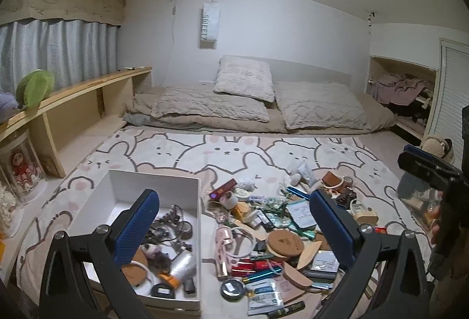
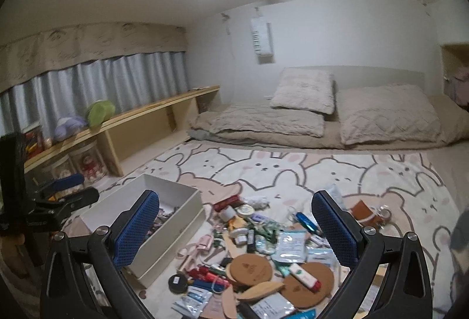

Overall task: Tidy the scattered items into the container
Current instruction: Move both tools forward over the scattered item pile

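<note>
- The left gripper [image 1: 234,228] is held with its jaws wide open, and nothing is held in them.
- The right gripper [image 2: 236,226] is also spread wide and empty.
- The white box [image 1: 193,190] is seen at the lower left, partly filled.
- The scattered items [image 1: 272,234] are piled just right of it on the bunny blanket [image 1: 222,149].

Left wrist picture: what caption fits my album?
Open left gripper above a half-filled white box and clutter pile on a bunny rug.
</note>
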The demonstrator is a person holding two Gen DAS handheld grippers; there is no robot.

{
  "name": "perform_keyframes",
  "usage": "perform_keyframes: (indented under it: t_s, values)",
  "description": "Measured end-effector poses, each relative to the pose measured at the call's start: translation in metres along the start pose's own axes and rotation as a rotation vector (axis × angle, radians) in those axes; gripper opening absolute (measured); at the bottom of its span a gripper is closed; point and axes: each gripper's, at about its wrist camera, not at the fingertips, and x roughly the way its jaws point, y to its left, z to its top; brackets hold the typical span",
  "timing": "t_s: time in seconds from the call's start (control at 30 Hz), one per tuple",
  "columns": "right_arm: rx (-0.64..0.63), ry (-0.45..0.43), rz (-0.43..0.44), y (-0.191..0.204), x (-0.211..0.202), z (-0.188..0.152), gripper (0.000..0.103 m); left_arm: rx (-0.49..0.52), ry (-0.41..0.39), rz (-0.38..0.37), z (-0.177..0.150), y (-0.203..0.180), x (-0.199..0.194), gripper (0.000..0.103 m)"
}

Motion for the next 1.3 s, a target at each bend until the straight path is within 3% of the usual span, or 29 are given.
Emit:
perform_keyframes:
  t_s: [0.67, 1.3]
  values:
    - [0.182, -0.001, -0.133, -0.093, -0.017, -0.031, 0.103, -0.005, 0.017, -0.031, -0.007, -0.055, 0.051, 0.103]
    - [0.283, 0.076, -0.224, -0.151, 0.015, -0.079, 0.103, -0.018, 0.111, -0.008, -0.042, -0.067, 0.119, 0.103]
